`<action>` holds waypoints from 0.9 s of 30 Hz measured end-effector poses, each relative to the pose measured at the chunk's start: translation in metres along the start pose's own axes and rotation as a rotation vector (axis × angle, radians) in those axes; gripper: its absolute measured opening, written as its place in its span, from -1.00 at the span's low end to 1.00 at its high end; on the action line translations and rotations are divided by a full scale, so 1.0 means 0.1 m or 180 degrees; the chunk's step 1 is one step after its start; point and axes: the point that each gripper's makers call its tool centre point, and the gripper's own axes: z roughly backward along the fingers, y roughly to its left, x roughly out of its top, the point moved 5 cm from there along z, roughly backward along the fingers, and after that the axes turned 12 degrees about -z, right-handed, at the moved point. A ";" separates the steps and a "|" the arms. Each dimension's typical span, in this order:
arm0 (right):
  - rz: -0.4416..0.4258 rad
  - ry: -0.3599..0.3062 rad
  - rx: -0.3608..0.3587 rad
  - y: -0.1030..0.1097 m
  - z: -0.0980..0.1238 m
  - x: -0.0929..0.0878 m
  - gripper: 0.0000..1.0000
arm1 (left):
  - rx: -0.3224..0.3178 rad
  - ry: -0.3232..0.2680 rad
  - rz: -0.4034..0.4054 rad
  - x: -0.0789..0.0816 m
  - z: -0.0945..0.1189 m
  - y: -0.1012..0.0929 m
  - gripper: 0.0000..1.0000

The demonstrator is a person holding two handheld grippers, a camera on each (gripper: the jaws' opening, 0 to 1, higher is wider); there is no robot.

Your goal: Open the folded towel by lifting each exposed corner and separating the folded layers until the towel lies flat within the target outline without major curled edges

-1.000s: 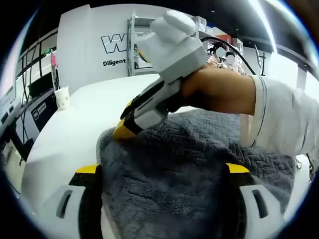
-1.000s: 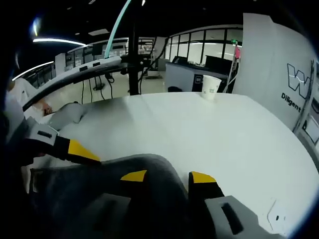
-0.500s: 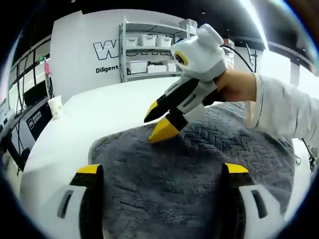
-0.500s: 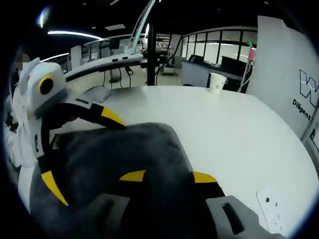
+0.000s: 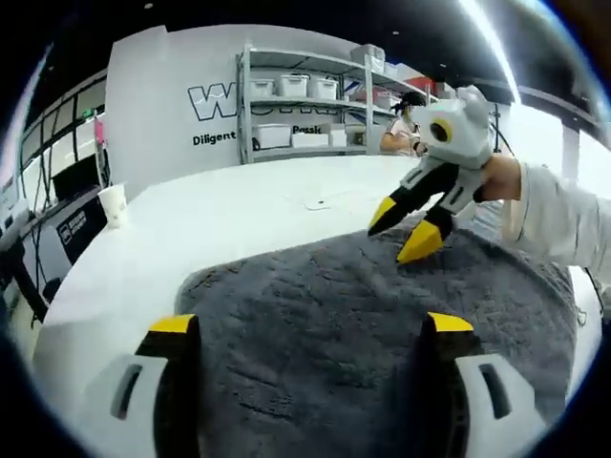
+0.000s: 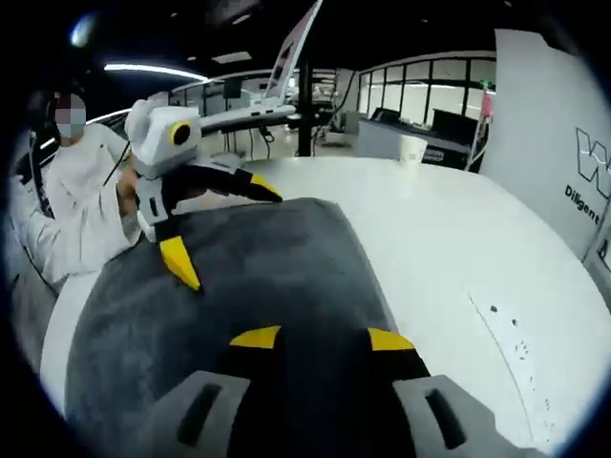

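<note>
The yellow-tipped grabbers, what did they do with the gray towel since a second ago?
The right gripper let go of the towel and pulled back, open, to its far edge. The left gripper opened too and now hovers over the cloth. The towel, bunched before, now lies spread out on the white table. The paper cup stayed put.

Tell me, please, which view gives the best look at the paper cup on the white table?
The left gripper view: the paper cup stands whole and upright near the far left edge of the table, apart from the towel. In the right gripper view the cup is smaller and washed out against the background.
</note>
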 end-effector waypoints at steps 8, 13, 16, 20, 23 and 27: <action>-0.0162 -0.0120 -0.0073 -0.12 0.18 -0.18 -0.61 | -0.0002 -0.0120 -0.0049 0.04 -0.12 0.07 0.81; -0.0226 -0.0220 -0.0066 -0.14 0.19 -0.16 -0.69 | -0.0007 -0.0191 -0.0121 0.07 -0.17 0.11 0.79; -0.0013 -0.0047 -0.0056 -0.11 0.15 -0.26 -0.70 | -0.0046 -0.0144 -0.0244 0.07 -0.21 0.11 0.79; -0.0097 -0.0168 -0.0005 -0.13 0.18 -0.25 -0.71 | -0.0145 -0.0081 -0.0126 -0.01 -0.31 0.12 0.81; -0.0117 -0.0217 0.0033 -0.17 0.22 -0.28 -0.72 | -0.0127 -0.0110 -0.0115 -0.01 -0.32 0.15 0.81; -0.0070 -0.0248 0.0041 -0.20 0.25 -0.29 -0.70 | -0.0129 -0.0144 -0.0115 -0.01 -0.32 0.16 0.82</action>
